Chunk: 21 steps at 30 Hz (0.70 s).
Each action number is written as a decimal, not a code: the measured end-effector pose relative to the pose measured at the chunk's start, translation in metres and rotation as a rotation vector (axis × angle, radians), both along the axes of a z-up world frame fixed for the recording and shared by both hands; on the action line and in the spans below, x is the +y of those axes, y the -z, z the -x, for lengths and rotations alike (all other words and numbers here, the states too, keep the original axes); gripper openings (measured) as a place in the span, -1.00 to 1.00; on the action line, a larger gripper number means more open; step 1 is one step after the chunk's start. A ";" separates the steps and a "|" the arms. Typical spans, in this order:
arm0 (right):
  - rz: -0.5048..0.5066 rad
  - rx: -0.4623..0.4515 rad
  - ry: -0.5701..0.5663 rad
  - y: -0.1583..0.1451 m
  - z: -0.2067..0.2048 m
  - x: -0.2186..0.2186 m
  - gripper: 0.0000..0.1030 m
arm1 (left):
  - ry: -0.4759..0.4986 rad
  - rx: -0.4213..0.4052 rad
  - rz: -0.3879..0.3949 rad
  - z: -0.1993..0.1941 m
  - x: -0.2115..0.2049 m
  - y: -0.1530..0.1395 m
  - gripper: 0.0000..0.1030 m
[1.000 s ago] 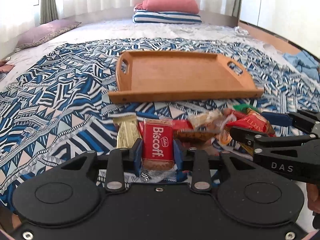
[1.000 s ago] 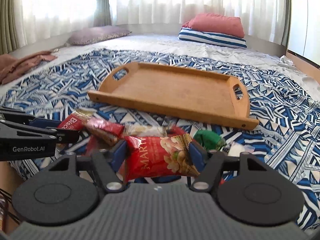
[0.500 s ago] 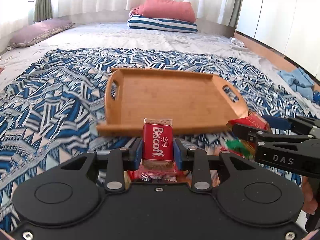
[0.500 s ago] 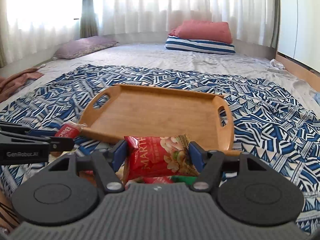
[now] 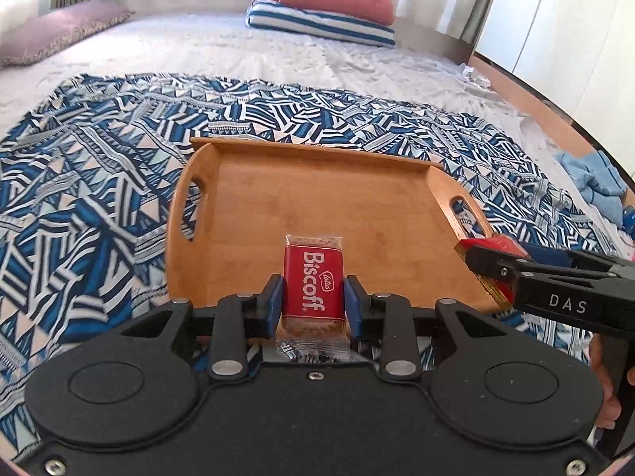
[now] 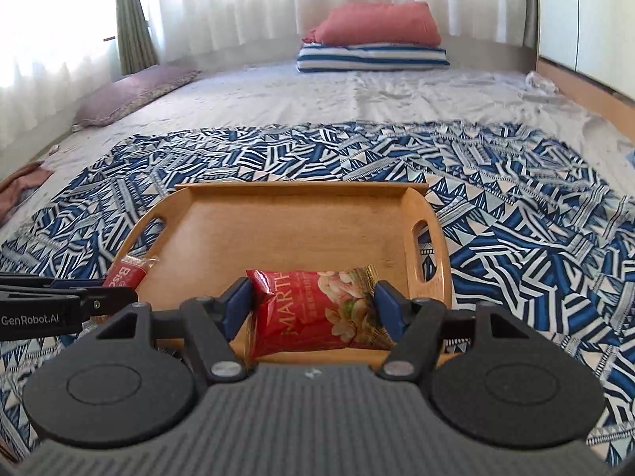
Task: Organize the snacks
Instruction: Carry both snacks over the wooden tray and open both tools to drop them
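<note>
Now your left gripper (image 5: 313, 301) has its fingers (image 5: 272, 301) closed narrow on the Biscoff packet (image 5: 313, 283), which stands upright over the near part of the wooden tray (image 5: 357, 214). Your right gripper (image 6: 315, 305) holds its fingers (image 6: 238, 305) much wider, pressed on both ends of the red nut bag (image 6: 313, 309) (the word MARTH shows on it), also over the near edge of the tray. The tray lies on the blue patterned blanket (image 5: 79, 198) on the bed
</note>
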State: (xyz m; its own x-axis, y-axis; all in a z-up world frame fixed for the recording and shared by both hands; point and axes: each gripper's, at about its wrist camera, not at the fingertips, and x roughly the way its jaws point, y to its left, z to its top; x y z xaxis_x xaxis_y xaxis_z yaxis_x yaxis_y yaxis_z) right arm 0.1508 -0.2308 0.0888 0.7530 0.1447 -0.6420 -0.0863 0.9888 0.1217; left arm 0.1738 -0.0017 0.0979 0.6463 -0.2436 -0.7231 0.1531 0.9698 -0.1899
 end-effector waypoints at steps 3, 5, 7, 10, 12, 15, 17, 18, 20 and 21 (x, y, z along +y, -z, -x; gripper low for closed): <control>-0.038 0.046 0.012 0.006 -0.020 -0.009 0.34 | -0.008 0.033 -0.008 -0.027 -0.004 0.005 -0.40; -0.051 0.070 0.018 0.012 -0.034 -0.014 0.34 | -0.017 0.051 -0.021 -0.042 -0.008 0.010 -0.40; -0.058 0.086 0.016 0.018 -0.046 -0.017 0.34 | -0.032 0.064 -0.044 -0.058 -0.012 0.017 -0.40; -0.067 0.126 0.031 0.030 -0.062 -0.020 0.34 | -0.046 0.074 -0.077 -0.076 -0.017 0.028 -0.40; -0.065 0.143 0.038 0.038 -0.070 -0.021 0.34 | -0.049 0.083 -0.089 -0.083 -0.021 0.035 -0.40; -0.060 0.152 0.039 0.046 -0.076 -0.020 0.34 | -0.048 0.100 -0.101 -0.090 -0.025 0.046 -0.40; -0.058 0.164 0.043 0.051 -0.080 -0.019 0.34 | -0.041 0.107 -0.111 -0.093 -0.027 0.052 -0.40; -0.054 0.169 0.042 0.053 -0.081 -0.017 0.34 | -0.040 0.107 -0.118 -0.093 -0.029 0.055 -0.40; -0.038 0.168 0.040 0.056 -0.081 -0.014 0.34 | -0.040 0.101 -0.129 -0.093 -0.031 0.058 -0.40; -0.032 0.165 0.040 0.057 -0.081 -0.013 0.34 | -0.040 0.099 -0.132 -0.093 -0.032 0.060 -0.40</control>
State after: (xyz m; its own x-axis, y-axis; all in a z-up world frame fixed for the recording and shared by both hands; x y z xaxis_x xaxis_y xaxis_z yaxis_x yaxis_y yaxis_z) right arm 0.2318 -0.2442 0.0320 0.6431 0.1393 -0.7530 -0.0236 0.9865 0.1623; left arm 0.2668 -0.0339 0.0383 0.5780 -0.1179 -0.8075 0.1007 0.9922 -0.0728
